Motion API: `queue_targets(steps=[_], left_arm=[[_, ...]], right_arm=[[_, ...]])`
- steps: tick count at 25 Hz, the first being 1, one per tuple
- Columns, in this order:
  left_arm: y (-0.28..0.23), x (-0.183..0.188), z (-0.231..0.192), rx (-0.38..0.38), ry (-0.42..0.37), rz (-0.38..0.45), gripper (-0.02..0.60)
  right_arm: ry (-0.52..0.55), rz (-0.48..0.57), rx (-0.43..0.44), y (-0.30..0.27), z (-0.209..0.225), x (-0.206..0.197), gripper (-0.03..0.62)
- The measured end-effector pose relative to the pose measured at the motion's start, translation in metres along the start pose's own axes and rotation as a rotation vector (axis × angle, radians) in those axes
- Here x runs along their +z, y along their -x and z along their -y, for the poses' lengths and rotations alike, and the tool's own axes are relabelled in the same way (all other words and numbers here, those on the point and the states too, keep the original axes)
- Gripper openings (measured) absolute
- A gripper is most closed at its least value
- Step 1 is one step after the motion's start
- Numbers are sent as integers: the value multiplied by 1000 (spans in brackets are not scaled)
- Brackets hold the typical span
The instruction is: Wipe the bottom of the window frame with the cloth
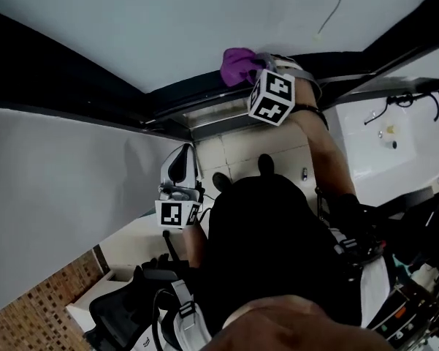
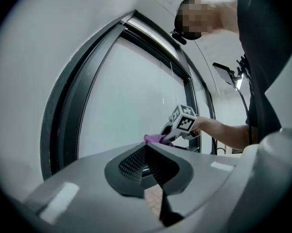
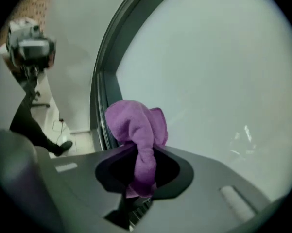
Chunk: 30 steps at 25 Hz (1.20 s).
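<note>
Soft, diffuse light is supplied through the pale window pane (image 3: 223, 72). Faint glare is noted on it. Gripper views are bent at the edges and ringed by black vignette. Foreground is rendered blurred, shadows weak.

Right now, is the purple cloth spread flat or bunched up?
Bunched up. The cloth is twisted into a wad, pinched by the right gripper, its loose end bulging out beside the window frame.

Cloth (image 3: 135, 123) end hidden inside right gripper (image 3: 142, 165)

White basin (image 1: 394, 159), tiled floor (image 1: 223, 152), black chair (image 1: 115, 314)
</note>
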<state>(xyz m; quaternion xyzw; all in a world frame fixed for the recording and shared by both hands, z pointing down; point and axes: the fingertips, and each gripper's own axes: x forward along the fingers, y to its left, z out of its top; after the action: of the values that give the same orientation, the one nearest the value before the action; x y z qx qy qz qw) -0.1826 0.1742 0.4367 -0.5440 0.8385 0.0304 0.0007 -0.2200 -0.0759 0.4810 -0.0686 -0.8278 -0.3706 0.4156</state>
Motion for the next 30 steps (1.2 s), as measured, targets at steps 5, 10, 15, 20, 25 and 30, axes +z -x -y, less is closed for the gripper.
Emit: queue_targets(steps=[5,10,15,20,25,30], left_arm=[[5,5,-11,30,10,20,2],[-3,3,0,-4,26,19,2],[-14,9,6,-51,10,49,2],[-2,7,3,-15,15,37,2],[8,2,-19,41,35,26,2],[-4,-5,-10,26,59,59,2]], right_arm=[[-378,468,3,87,54,13,71],[-411,481,1,104,61,-4,71],[247,-77,-201,-15,14,-8,71],[557,-372,-154,-50,-14,-37,52],[234,-132,106,5,-11,-27,66],[174,-67,122,-28,16,-22,66]])
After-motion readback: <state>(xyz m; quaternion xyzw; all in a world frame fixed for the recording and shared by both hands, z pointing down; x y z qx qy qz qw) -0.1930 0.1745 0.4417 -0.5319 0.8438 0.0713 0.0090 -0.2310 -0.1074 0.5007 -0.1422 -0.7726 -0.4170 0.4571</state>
